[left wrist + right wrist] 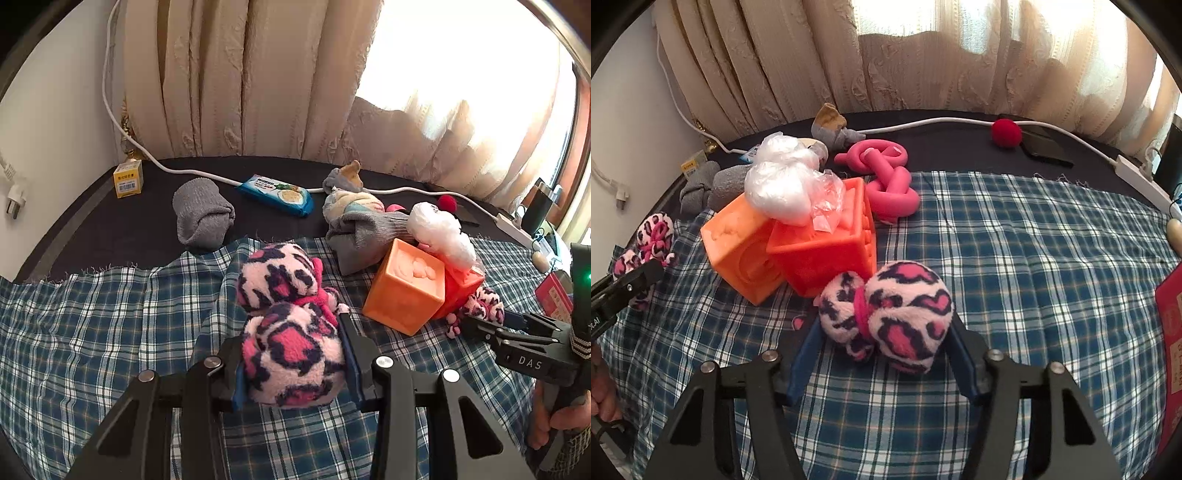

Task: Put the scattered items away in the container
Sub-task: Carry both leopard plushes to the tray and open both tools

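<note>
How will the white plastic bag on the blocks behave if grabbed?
The bag looks crumpled and thin, so probably floppy and very light. Its glossy film may slip between fingers. It sits loosely atop the blocks, so a nudge likely topples it.

red box (1169,354): cut by right edge | yellow carton (128,180): print unreadable

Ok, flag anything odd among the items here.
A clear plastic bag is heaped across the tops of the two orange blocks, which lean against each other askew on the plaid cloth. Nothing looks spilled or damaged.
</note>
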A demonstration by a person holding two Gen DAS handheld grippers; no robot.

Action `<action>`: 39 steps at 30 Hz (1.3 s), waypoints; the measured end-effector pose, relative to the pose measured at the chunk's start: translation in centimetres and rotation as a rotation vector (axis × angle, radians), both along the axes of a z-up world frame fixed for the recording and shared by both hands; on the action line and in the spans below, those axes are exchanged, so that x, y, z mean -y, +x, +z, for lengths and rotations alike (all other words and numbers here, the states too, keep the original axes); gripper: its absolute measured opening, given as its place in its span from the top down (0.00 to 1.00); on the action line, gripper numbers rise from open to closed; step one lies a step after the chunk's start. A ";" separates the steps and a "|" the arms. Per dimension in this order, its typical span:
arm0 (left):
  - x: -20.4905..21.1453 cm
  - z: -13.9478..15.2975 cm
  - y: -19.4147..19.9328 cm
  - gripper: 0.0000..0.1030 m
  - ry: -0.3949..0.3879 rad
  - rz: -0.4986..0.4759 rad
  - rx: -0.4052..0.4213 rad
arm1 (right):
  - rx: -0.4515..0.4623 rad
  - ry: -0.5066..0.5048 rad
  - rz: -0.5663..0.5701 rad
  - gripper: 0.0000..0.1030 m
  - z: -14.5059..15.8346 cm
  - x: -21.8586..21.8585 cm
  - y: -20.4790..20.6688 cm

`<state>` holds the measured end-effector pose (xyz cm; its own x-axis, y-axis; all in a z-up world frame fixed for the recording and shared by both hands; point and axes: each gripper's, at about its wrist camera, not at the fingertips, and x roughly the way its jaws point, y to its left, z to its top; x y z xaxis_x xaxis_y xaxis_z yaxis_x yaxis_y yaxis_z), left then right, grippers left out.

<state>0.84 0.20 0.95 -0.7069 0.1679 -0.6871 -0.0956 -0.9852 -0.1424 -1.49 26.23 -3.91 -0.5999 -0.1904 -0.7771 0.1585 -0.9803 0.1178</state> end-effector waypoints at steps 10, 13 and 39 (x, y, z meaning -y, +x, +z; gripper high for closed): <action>-0.9 0.4 0.6 0.59 -0.032 -0.017 -0.037 | -0.060 -0.018 -0.044 0.36 1.5 -1.0 1.4; -1.0 0.4 0.7 0.59 -0.041 -0.015 -0.041 | -0.073 -0.023 -0.052 0.36 2.0 -1.2 1.9; -7.1 3.6 2.9 0.59 -0.098 -0.090 -0.093 | -0.207 -0.096 -0.225 0.36 6.4 -8.8 8.3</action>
